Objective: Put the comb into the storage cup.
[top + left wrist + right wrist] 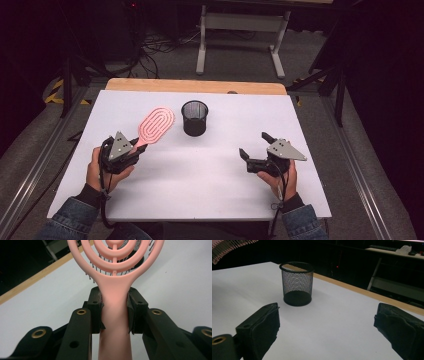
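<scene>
left gripper [114, 312] holds pink brush [156, 125] by handle | right gripper [327, 332] wide, holding nothing | risk: brush may bump and tip black cup [194, 118]

Pink hairbrush [114, 287] cut off at top and bottom edges of left gripper view; head mostly out of frame, handle end hidden below. Bristles partly hidden behind brush rings. Mesh cup [140, 255] mostly hidden behind brush head there, just a dark sliver showing. Left gripper [114, 312] bodies cropped at bottom corners. Brush handle in high view hidden under grey plate. Brush bristles [229, 247] clipped at top left corner of right gripper view, blurred. Right gripper [327, 332] cropped by bottom and right edges. Background items on far desk too dark and small to tell.
</scene>
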The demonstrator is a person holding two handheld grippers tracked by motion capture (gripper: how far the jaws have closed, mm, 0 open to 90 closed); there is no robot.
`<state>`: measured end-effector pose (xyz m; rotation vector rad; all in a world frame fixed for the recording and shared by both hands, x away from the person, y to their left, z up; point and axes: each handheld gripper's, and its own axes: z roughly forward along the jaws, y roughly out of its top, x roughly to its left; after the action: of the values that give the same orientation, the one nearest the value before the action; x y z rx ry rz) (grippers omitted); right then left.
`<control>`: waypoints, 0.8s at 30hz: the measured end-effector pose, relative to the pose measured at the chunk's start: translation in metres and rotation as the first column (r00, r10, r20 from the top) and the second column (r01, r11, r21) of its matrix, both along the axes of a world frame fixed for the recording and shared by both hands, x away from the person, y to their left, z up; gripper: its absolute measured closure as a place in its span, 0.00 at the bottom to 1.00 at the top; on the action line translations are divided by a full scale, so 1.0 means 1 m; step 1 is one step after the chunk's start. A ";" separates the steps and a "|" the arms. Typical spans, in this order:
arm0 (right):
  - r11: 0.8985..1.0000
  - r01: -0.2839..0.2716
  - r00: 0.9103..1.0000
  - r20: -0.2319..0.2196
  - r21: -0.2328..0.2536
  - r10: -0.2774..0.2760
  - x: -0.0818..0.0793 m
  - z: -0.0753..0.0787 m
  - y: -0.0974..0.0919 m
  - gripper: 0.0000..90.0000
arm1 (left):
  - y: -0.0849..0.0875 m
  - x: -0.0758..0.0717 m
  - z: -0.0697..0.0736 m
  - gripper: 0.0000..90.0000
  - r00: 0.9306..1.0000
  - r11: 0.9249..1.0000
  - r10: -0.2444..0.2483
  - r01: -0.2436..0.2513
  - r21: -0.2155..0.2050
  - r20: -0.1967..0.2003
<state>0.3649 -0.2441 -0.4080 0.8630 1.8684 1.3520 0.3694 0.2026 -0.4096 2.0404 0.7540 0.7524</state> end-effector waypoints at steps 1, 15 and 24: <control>1.000 -0.006 1.000 0.003 0.007 0.006 0.001 0.002 0.002 0.07 | -0.001 -0.001 0.001 0.77 1.000 1.000 -0.003 0.003 0.002 0.007; 0.988 -0.122 0.991 -0.044 0.099 0.127 0.020 0.019 0.045 0.04 | -0.026 -0.006 -0.008 0.77 0.995 0.997 -0.067 0.069 -0.018 0.070; 0.967 -0.203 0.972 -0.089 0.155 0.219 0.026 0.020 0.072 0.04 | -0.053 -0.006 -0.013 0.77 0.987 0.991 -0.131 0.131 0.004 0.089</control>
<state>0.3914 -0.1717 -0.3881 0.8404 2.0087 1.6178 0.3634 0.1498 -0.4223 2.0186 0.5643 0.7610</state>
